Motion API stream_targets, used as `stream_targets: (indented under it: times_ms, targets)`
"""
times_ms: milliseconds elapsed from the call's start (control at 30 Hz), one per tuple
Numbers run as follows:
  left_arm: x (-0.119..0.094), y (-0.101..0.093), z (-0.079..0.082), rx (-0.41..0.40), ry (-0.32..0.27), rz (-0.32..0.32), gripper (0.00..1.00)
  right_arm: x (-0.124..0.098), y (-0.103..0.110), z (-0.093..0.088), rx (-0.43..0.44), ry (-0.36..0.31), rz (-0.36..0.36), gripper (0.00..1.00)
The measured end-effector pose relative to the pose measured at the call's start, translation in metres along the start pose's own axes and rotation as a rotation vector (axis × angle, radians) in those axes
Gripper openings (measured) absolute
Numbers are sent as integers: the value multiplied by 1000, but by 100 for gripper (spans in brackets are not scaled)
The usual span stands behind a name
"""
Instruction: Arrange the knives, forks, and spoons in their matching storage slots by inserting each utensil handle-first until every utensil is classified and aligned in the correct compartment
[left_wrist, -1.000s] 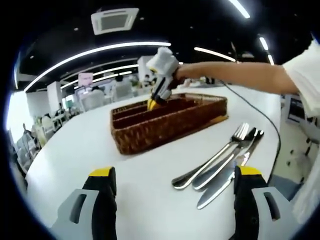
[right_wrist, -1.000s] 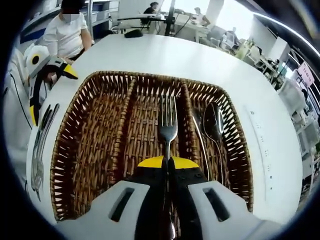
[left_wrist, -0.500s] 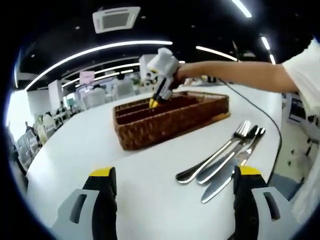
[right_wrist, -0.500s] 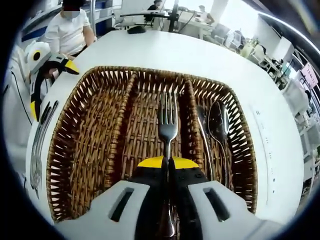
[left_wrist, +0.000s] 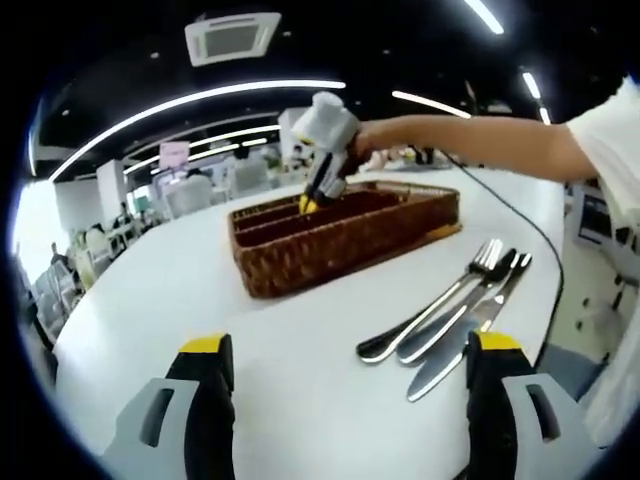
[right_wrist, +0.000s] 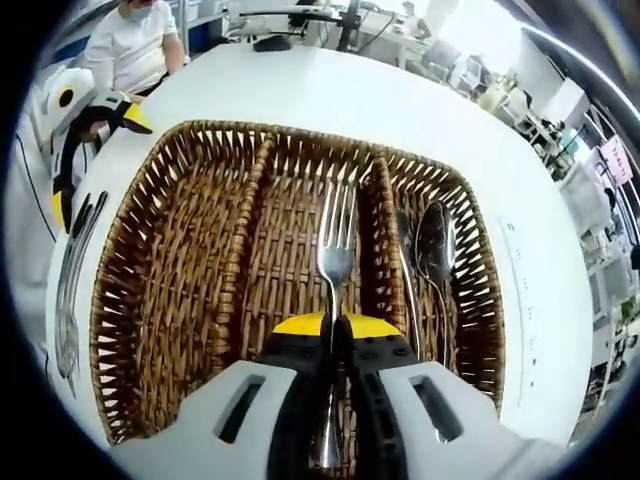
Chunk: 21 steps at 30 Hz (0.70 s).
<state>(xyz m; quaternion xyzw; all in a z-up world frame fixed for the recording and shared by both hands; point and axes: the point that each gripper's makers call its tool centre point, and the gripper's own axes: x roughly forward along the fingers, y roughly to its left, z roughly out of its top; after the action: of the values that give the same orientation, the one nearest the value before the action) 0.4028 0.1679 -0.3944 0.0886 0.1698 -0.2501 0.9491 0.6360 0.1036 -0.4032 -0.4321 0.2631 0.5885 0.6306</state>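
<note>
Cutlery (left_wrist: 450, 315) lies loose on the white table (left_wrist: 150, 300) between the left gripper's (left_wrist: 350, 400) spread, empty jaws. Beyond it stands the wicker tray (right_wrist: 170, 300) with three slots. Over its middle slot the right gripper (right_wrist: 335, 325) clamps a fork (right_wrist: 335, 255), tines pointing away. Spoons (right_wrist: 432, 250) lie in the right-hand slot.

The basket's (right_wrist: 110, 330) left compartment lies open; spoons (right_wrist: 432, 250) fill the right one.
</note>
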Motion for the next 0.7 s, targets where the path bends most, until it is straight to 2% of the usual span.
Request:
stream_targets:
  times_ms: [233,367,500,700]
  targets:
    - [-2,-1,-1,-6,-2,1,98,-1,1,-1,-4,14,-20,7]
    - [-4,1,3,-5,-16,7,98,-3,1,-2,-15,30,-31,8]
    - [-5,0,7,-3,-27,7,98,-5,4,1,19,9,-16,18]
    - [-5,-2,5,-10,-30,7,98,-8,8,4,7,-4,-40,25]
